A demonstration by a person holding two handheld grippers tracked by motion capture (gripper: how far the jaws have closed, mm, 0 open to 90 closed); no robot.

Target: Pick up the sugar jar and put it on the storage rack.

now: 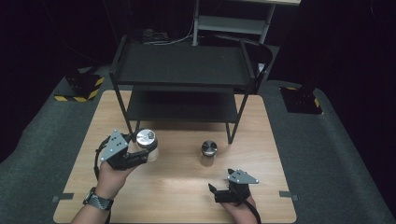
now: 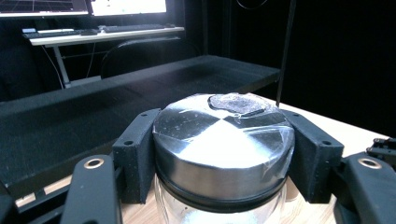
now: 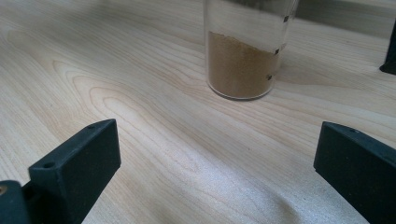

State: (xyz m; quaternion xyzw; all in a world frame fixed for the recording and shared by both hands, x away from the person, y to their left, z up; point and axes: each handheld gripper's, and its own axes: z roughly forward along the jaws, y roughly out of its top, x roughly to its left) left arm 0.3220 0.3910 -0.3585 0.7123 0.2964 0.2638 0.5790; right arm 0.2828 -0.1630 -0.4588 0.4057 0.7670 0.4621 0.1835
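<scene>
Two glass jars on your desk [image 1: 177, 186], each steel-lidded. Your left tongs [image 2: 224, 163] pinch the first jar [image 2: 223, 154] at its lid; right tongs [image 3: 217, 172] spread before the brown-powder jar [image 3: 245, 51].

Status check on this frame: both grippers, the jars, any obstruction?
Left gripper shut on steel-lidded jar. Right gripper open, short of brown-powder jar. Black shelf rack close behind; table between them bare.

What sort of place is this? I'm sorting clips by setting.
Likely a lab or recording workspace, not a kitchen: a light wooden table ringed by dark drapes, a black two-tier metal shelf rack, and a white desk with monitors and keyboard behind.
</scene>
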